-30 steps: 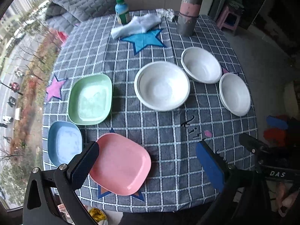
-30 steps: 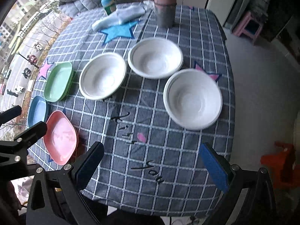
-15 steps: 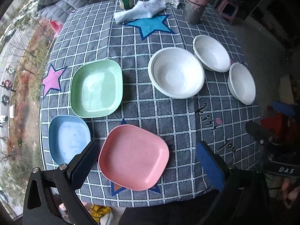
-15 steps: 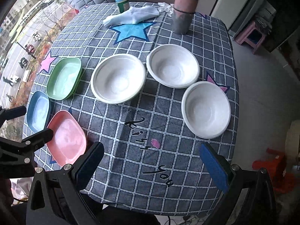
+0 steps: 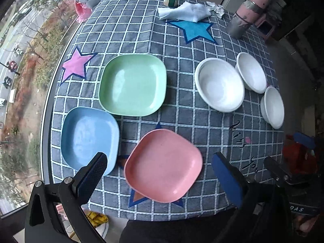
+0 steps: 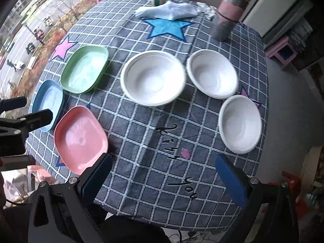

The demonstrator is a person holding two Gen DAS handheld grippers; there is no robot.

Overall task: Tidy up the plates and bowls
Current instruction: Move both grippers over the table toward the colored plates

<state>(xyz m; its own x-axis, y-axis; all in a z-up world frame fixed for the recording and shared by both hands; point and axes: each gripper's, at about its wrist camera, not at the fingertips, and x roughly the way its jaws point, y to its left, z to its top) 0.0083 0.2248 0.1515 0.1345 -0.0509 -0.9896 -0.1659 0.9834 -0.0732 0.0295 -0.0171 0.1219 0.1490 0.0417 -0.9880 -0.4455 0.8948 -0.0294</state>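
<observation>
Both the left tool [image 5: 160, 174] and right tool [image 6: 163, 174] hang spread and empty above the tabletop's [image 5: 182, 121] near edge. The pink plate [image 5: 163, 165] lies closest to that edge, so a clumsy pinch on its thin rim could slide it off. How far it overhangs, if at all, I cannot tell.

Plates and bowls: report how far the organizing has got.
Done: nothing is stacked yet. The pink plate, blue plate and green plate each lie apart on the tablecloth, and the three white bowls sit singly too.
In hand: nothing; the left gripper and right gripper are both open above the near edge.
Left: all the stacking of plates and bowls.
</observation>
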